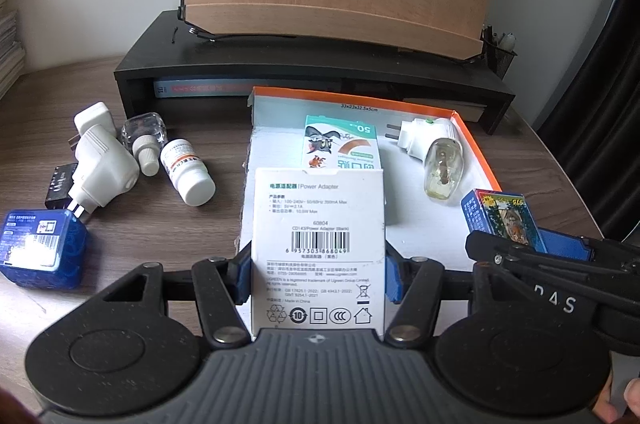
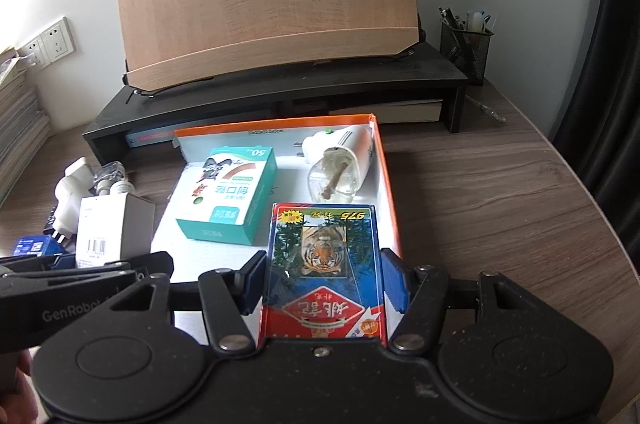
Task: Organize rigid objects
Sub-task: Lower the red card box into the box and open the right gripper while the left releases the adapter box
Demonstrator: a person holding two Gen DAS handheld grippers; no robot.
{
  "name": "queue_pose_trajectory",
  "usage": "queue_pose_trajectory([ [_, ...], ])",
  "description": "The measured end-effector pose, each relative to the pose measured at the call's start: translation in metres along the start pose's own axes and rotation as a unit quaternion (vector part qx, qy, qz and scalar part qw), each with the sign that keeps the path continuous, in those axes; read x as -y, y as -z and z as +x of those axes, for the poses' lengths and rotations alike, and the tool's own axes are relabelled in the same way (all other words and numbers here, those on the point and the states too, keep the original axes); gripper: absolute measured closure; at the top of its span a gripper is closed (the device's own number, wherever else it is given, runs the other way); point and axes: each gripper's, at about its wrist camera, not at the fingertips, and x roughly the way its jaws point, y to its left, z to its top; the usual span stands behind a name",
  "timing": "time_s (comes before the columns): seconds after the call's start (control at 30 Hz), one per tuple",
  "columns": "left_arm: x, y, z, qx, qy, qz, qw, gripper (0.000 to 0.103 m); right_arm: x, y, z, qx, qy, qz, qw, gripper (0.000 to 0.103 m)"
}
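Observation:
My left gripper (image 1: 317, 274) is shut on a white power adapter box (image 1: 318, 248), held over the near left edge of the orange-rimmed tray (image 1: 476, 148). My right gripper (image 2: 323, 282) is shut on a blue box with a tiger picture (image 2: 322, 264), held over the tray's (image 2: 386, 164) near right part. Inside the tray lie a teal plaster box (image 2: 228, 192) and a white plug-in device with a clear bottle (image 2: 340, 168). The tiger box (image 1: 504, 220) and the adapter box (image 2: 112, 228) each show in the other wrist view.
Left of the tray on the wooden desk lie white plug adapters (image 1: 102, 176), a clear bottle (image 1: 146, 140), a white pill bottle (image 1: 188, 172), a blue box (image 1: 42, 248) and a small black item (image 1: 60, 184). A black monitor riser (image 1: 312, 64) with a wooden board stands behind; a mesh pen holder (image 2: 466, 46) sits at right.

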Motion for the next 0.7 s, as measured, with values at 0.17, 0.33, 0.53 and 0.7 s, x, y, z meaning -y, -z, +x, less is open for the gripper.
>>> queue_pose_trajectory([
  [0.17,0.004,-0.001,0.005,-0.006,0.006,-0.003,1.0,0.043,0.005,-0.002,0.005,-0.003,0.007,0.002,1.0,0.031],
  [0.33,0.008,-0.001,0.009,-0.01,0.008,-0.002,0.9999,0.043,0.007,-0.003,0.008,-0.006,0.01,0.0,1.0,0.031],
  [0.53,0.012,-0.001,0.014,-0.015,0.008,-0.001,0.9999,0.043,0.009,-0.004,0.013,-0.009,0.01,-0.003,1.0,0.031],
  [0.7,0.013,-0.002,0.019,-0.022,0.007,-0.008,0.9997,0.043,0.01,-0.005,0.017,-0.01,0.011,-0.005,1.0,0.031],
])
